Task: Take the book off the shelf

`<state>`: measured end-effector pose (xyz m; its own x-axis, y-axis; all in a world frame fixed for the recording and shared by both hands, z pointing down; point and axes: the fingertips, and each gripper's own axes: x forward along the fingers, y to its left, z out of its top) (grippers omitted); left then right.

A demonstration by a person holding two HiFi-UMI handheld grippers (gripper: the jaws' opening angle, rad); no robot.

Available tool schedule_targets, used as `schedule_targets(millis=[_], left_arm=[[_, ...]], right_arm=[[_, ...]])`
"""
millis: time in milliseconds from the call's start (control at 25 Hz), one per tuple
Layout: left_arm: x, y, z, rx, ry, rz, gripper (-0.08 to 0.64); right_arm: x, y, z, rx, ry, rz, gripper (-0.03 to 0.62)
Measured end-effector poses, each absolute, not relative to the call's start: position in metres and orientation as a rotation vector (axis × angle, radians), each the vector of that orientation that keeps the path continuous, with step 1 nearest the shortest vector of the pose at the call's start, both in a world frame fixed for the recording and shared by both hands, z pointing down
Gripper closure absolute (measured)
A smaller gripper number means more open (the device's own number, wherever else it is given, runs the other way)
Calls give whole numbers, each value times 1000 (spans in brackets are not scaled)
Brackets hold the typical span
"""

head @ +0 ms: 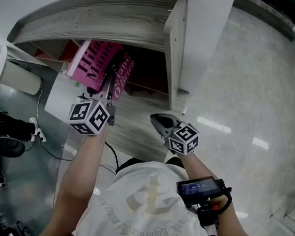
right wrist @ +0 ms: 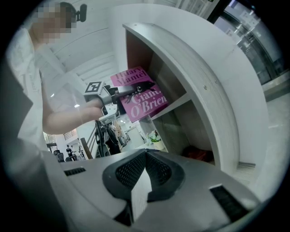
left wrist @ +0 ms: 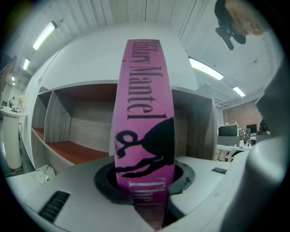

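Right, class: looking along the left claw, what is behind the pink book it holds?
Behind the pink book, clamped in the left claw, stands the shelf unit: a wood-grain bay with a reddish board. The spine covers the unit's middle, so that part cannot be seen.

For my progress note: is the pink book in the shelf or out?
Out: the left gripper holds the pink book in its jaws, in front of the shelf.

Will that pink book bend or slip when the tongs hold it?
The pink book is probably stiff: its spine looks thick and straight between the left tongs. Thick like that, it is likely heavyish and could tip, held only at one edge. The cover looks smooth, so it might slip.
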<state>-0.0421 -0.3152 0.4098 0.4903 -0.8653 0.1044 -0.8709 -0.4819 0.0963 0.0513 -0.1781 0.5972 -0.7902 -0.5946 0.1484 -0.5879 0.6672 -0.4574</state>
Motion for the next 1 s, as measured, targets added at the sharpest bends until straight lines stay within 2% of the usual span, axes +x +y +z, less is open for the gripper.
schedule_targets(millis=[1000], left_arm=[[-143,-235,418,2558,-1500,22,403]], right_arm=[[-22,-149,581,-1035,2890,-772,588]])
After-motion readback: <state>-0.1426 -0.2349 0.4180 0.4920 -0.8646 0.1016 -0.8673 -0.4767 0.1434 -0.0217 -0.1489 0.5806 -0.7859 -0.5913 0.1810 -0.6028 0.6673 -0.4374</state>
